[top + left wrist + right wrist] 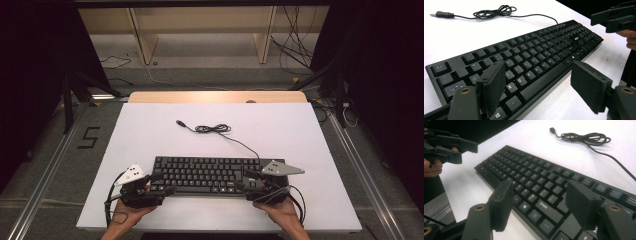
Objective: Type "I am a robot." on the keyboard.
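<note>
Simply keyboard (210, 175) on table (150, 130)

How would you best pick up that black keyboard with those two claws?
Probably by its two short ends, one gripper per end, coming in low from each side. The keyboard lies flat, long and thin, so the left gripper and right gripper, both open, could pinch its edges.

From above our near edge we look forward and down on the whole table (150, 130). Our two gripper views sit low and close, aimed inward toward 12 o'clock; all three share the keyboard (207, 175) and cable (215, 129).
</note>
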### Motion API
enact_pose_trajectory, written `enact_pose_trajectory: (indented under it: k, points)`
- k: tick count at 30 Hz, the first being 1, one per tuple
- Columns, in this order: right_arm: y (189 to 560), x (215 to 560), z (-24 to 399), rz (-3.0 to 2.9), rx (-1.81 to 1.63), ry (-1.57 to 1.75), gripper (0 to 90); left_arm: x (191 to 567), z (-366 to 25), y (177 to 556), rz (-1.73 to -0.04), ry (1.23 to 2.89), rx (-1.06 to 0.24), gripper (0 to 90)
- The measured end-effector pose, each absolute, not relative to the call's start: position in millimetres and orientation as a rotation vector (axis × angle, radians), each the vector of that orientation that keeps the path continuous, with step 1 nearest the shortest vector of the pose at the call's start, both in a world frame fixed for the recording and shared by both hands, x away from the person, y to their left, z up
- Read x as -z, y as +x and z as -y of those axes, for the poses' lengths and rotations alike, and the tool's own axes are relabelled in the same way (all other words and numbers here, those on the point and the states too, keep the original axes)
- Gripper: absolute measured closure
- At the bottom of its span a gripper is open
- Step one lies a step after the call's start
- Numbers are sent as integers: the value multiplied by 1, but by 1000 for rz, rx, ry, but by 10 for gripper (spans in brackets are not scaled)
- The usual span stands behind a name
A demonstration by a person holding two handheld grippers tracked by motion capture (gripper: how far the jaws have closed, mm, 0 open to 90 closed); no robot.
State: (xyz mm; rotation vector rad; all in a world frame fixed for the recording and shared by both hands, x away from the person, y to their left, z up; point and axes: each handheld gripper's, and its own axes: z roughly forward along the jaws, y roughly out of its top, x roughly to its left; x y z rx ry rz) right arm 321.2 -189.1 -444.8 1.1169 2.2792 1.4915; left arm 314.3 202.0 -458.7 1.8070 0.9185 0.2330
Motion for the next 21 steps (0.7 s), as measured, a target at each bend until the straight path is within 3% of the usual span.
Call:
enact_pose_trajectory:
  k: [21]
  points:
    - [303, 448, 222, -2213, -1466, 1131, 341, 458, -200, 312, -903, 1814, -227, 266]
